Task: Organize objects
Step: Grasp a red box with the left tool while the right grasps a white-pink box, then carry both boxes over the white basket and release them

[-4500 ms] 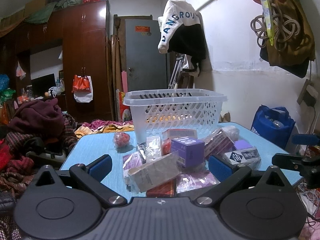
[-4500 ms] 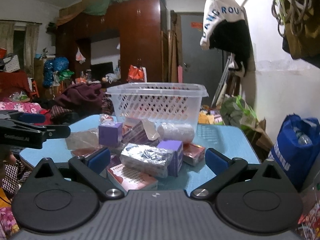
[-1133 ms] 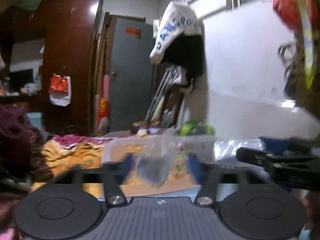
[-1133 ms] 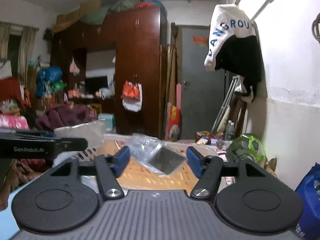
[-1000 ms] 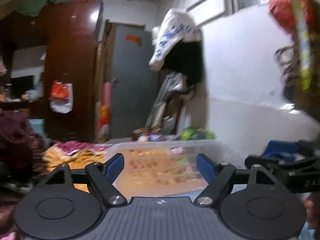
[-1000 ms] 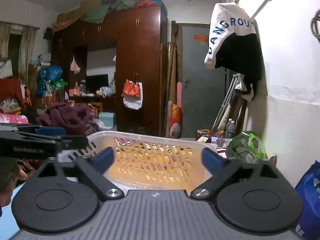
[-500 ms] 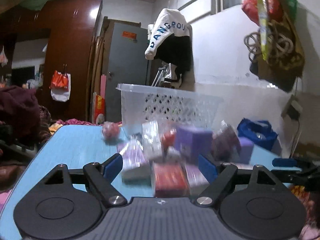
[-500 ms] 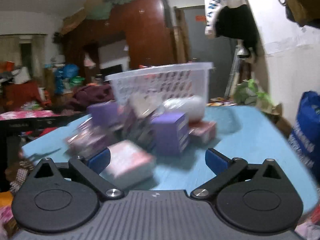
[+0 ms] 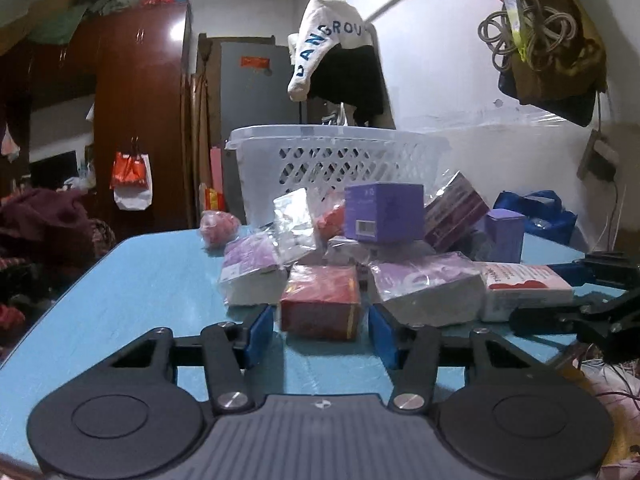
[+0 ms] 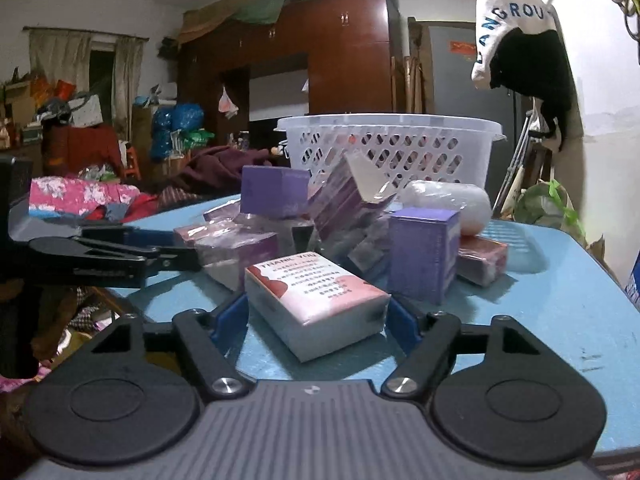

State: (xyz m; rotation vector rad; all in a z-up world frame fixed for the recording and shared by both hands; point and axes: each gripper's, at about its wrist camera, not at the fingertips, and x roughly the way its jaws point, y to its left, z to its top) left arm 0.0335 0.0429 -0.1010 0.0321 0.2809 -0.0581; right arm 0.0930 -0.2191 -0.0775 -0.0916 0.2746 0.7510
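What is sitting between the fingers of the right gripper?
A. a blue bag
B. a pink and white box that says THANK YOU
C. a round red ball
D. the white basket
B. In the right wrist view, the pink and white box printed with THANK YOU lies on the blue table between the closing jaws of the right gripper, while the white basket stands farther back.

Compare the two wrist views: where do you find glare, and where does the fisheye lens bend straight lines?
Left wrist view: glare on the wardrobe door; the table edges bow. Right wrist view: no strong glare; the basket stays sharp, the frame corners are dark.
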